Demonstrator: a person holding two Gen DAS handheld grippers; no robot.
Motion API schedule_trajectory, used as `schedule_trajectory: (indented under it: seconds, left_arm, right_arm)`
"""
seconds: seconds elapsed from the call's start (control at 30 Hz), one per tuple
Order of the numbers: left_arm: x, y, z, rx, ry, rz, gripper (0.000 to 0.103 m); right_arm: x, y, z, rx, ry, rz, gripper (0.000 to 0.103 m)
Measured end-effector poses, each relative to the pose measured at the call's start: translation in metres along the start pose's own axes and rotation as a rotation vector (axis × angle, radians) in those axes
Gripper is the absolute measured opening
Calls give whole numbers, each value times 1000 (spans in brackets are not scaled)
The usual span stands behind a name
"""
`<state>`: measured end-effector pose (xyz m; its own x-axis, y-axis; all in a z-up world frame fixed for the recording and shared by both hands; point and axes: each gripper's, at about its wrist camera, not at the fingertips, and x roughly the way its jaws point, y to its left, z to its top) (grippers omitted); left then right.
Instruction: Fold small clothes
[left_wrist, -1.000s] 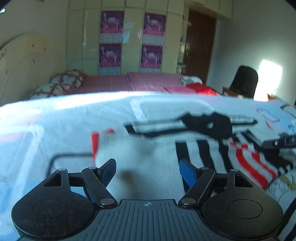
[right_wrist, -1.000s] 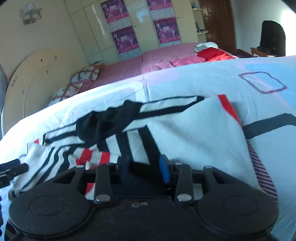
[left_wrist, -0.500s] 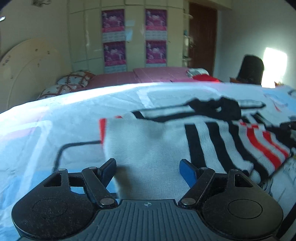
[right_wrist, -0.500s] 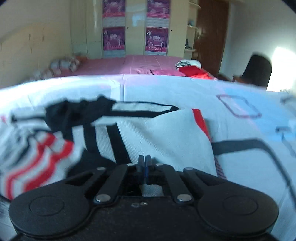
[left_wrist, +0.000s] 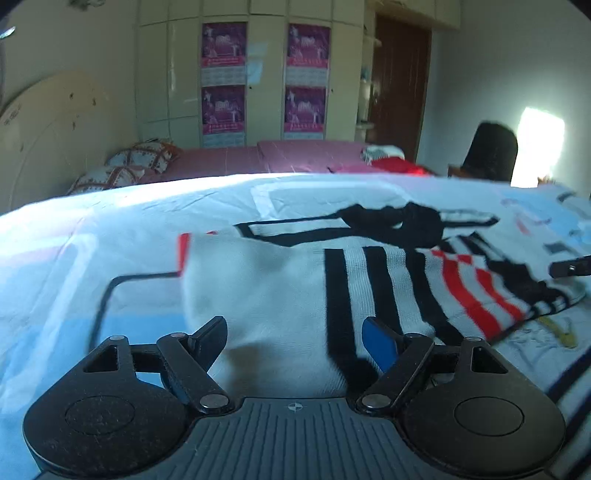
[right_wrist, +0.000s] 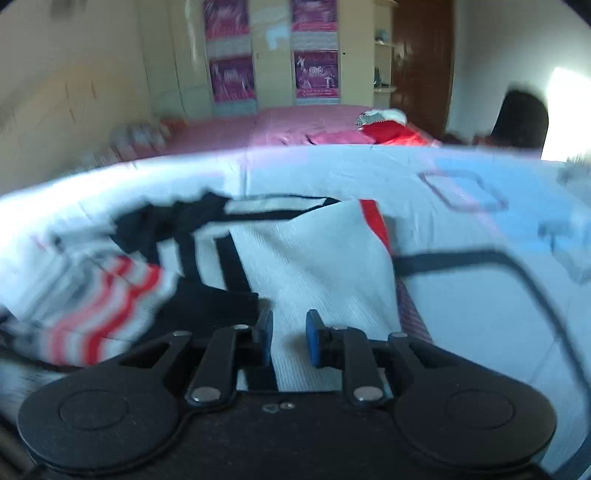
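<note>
Nearest in the left wrist view, the left gripper (left_wrist: 294, 339) has its jaws spread wide and opening further, nothing pinched; the white knit of the striped garment (left_wrist: 280, 291) lies below the gap, not pressed by either finger. In the right wrist view, the right gripper (right_wrist: 289, 341) shows a narrow gap that is widening, its blue pads just above the same striped garment (right_wrist: 314, 266), with cloth visible between them but no pad pressing on it. The garment lies spread on the printed bedsheet (left_wrist: 74, 258), its white panel toward six o'clock, black bars at the middle, red stripes toward three o'clock in the left view. Farther off at twelve o'clock are a pink bed (left_wrist: 295, 158) and wardrobe doors with posters (left_wrist: 223, 77).
</note>
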<state>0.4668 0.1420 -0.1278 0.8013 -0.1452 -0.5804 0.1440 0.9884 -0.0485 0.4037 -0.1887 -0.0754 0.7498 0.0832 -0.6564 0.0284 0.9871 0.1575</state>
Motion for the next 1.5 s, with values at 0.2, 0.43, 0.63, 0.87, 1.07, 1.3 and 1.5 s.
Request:
schedule_trajectory:
  seconds: [0.2, 0.43, 0.63, 0.87, 1.07, 1.3, 1.5]
  left_arm:
    - [-52, 26, -46, -153, 66, -30, 79]
    - [-107, 19, -99, -232, 141, -67, 65]
    - [-129, -2, -107, -191, 104, -12, 65]
    - [-75, -4, -63, -115, 5, 74, 65]
    - [-27, -7, -32, 5, 22, 127, 65]
    - [-3, 12, -27, -9, 62, 129, 65]
    - [0, 30, -27, -76, 48, 132, 65]
  right_arm:
    - [-70, -65, -41, 191, 19, 38, 23]
    - [-102, -96, -89, 255, 122, 62, 26]
    - [-119, -91, -111, 237, 103, 136, 30]
    - [-66, -54, -63, 274, 28, 230, 42]
    - [-27, -22, -16, 293, -74, 206, 39]
    - [27, -8, -11, 303, 77, 212, 38]
    - [19, -4, -12, 246, 57, 242, 6]
